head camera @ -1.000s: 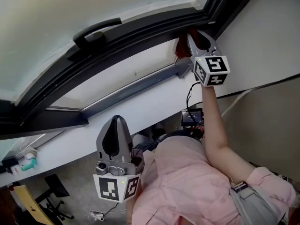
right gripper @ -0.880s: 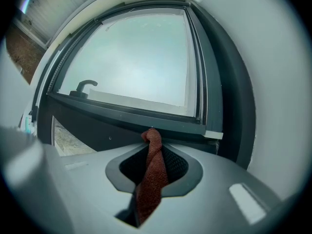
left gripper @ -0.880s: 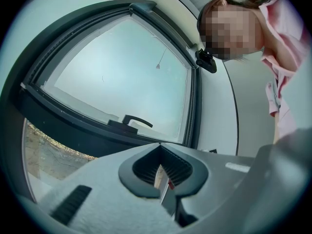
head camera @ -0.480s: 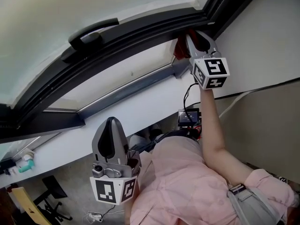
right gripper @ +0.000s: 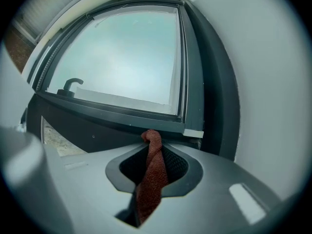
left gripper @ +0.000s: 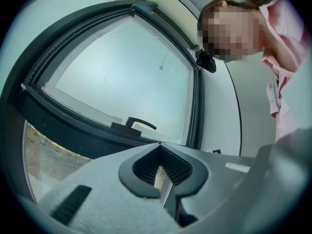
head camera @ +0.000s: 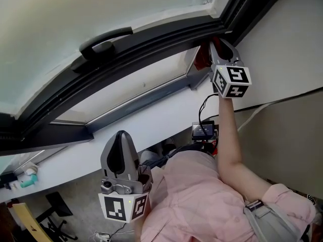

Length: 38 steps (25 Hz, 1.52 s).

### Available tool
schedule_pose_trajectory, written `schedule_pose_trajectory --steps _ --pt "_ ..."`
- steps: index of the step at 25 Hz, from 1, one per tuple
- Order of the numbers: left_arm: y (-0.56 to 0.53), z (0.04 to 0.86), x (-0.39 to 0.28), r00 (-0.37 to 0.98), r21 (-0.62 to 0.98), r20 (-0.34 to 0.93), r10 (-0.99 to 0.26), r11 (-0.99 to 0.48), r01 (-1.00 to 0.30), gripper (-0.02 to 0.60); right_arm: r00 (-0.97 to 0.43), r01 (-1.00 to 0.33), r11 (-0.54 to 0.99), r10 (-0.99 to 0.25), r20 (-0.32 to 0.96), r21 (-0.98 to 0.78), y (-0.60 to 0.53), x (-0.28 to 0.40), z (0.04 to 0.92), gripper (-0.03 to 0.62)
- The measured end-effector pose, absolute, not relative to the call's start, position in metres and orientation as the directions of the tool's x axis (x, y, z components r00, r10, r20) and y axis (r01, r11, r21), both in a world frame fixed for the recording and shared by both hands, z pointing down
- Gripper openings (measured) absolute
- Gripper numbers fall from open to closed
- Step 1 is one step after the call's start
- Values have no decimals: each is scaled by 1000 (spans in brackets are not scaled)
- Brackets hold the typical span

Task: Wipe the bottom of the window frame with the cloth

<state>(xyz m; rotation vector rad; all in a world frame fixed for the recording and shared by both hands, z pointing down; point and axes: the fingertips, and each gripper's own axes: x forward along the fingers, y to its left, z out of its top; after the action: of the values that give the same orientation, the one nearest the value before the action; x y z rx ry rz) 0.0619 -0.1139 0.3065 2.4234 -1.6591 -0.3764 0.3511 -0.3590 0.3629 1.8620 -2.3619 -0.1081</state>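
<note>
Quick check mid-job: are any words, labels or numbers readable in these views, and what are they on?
No text can be read in any view.
Cubes on the left gripper and right gripper: square marker patterns only, no letters.
Small device screen: too small to read.
Bottle at far left: label too small and blurred.
</note>
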Motion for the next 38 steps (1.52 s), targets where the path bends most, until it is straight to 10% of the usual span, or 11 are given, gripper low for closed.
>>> schedule_pose_trajectory --steps 38 --pt "-124 302 61 306 283 -133 -943 -332 -900 -2 -133 -988 136 -990 42 74 -371 385 363 55"
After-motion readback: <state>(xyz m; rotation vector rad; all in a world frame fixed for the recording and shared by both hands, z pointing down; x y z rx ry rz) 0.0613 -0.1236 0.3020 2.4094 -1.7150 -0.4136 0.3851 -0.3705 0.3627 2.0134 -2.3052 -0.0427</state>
